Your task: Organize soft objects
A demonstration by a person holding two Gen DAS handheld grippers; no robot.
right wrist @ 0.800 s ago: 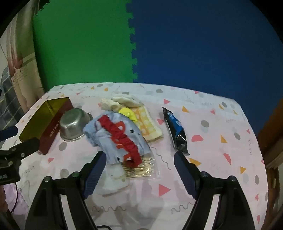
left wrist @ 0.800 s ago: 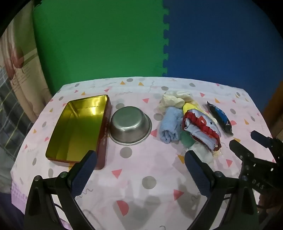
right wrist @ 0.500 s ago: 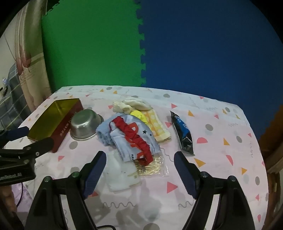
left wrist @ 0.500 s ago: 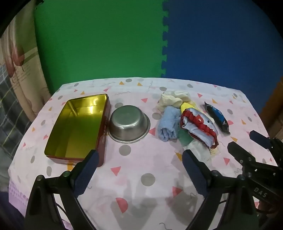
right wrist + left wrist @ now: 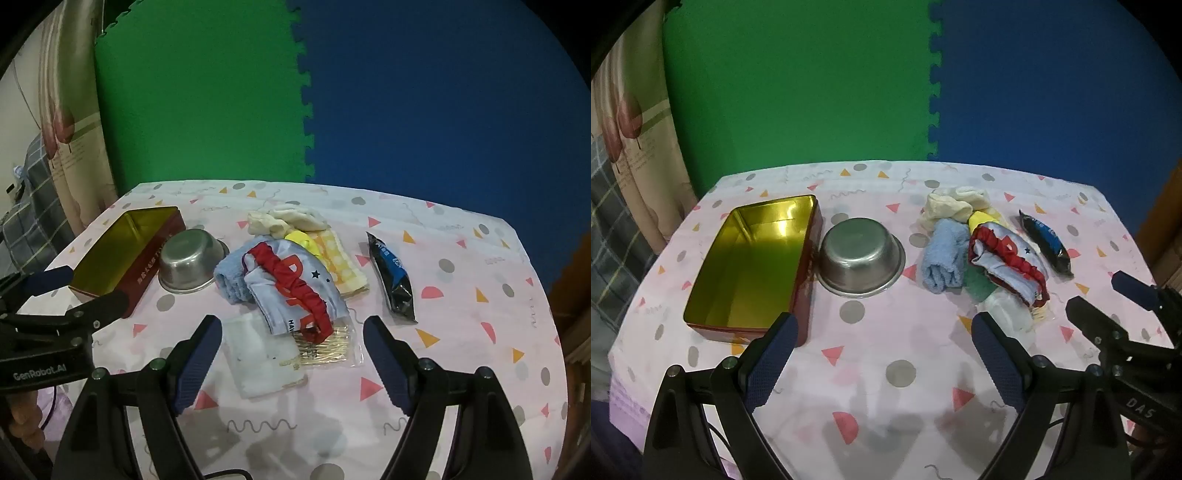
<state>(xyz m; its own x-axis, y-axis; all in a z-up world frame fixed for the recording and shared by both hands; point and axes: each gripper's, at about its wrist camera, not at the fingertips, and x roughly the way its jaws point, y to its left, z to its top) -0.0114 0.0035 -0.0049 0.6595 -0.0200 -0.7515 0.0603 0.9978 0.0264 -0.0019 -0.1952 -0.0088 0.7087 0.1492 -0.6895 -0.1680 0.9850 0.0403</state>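
A pile of soft things lies mid-table: a rolled light blue towel (image 5: 943, 258) (image 5: 231, 275), a pale blue garment with a red ruffled band (image 5: 1010, 260) (image 5: 295, 288), cream cloth (image 5: 955, 206) (image 5: 290, 219), a yellow checked cloth (image 5: 338, 260) and a green cloth (image 5: 977, 286). An open gold tin box (image 5: 750, 262) (image 5: 125, 251) sits left. My left gripper (image 5: 882, 341) is open and empty above the table's front. My right gripper (image 5: 293, 345) is open and empty, just before the pile.
A steel bowl (image 5: 860, 256) (image 5: 190, 260) stands between tin and pile. A dark blue snack packet (image 5: 1047, 243) (image 5: 393, 282) lies right of the pile. Clear plastic packets (image 5: 266, 354) lie at the pile's near edge. Green and blue foam mats back the table (image 5: 871, 406).
Both grippers have pulled back and up slightly; the table and objects look smaller and farther. Nothing on the table has moved.
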